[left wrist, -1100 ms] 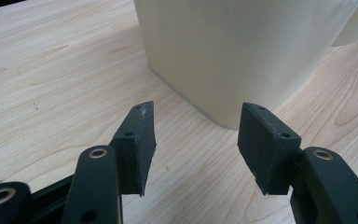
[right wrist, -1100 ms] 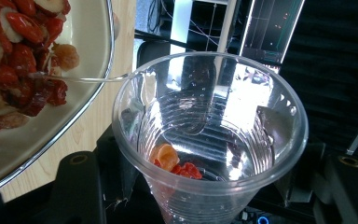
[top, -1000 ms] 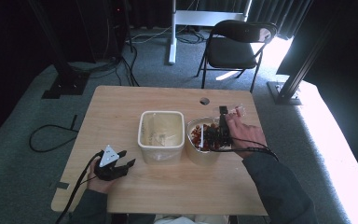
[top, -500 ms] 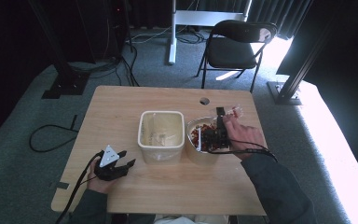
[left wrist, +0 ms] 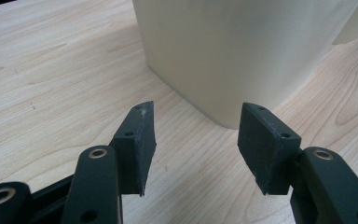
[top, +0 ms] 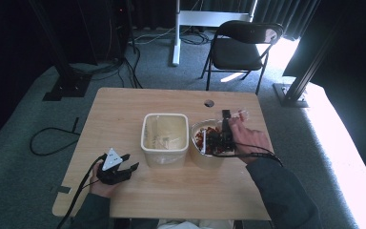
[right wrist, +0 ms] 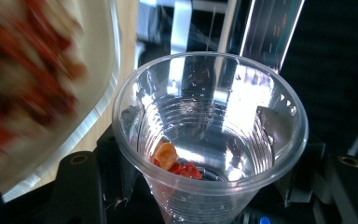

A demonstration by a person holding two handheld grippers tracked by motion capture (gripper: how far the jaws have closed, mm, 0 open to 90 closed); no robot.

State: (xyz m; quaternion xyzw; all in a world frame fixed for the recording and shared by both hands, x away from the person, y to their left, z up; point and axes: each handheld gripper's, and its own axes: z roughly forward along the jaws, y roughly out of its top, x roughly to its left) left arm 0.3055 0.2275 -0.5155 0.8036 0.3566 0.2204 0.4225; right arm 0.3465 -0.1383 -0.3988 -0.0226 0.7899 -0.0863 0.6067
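Right gripper view: clear plastic cup (right wrist: 209,140) clamped between right gripper (right wrist: 205,186) jaws, beside bowl (top: 201,157). Left gripper (left wrist: 193,140) wide open, empty, near white tub (left wrist: 242,51).

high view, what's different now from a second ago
Very little. The right tongs, shut on the clear plastic cup, have edged slightly toward the person along the far side of the round bowl of red food; a few red and orange bits remain in the cup. The left tongs lie open on the table as before, and the square tub has not shifted.
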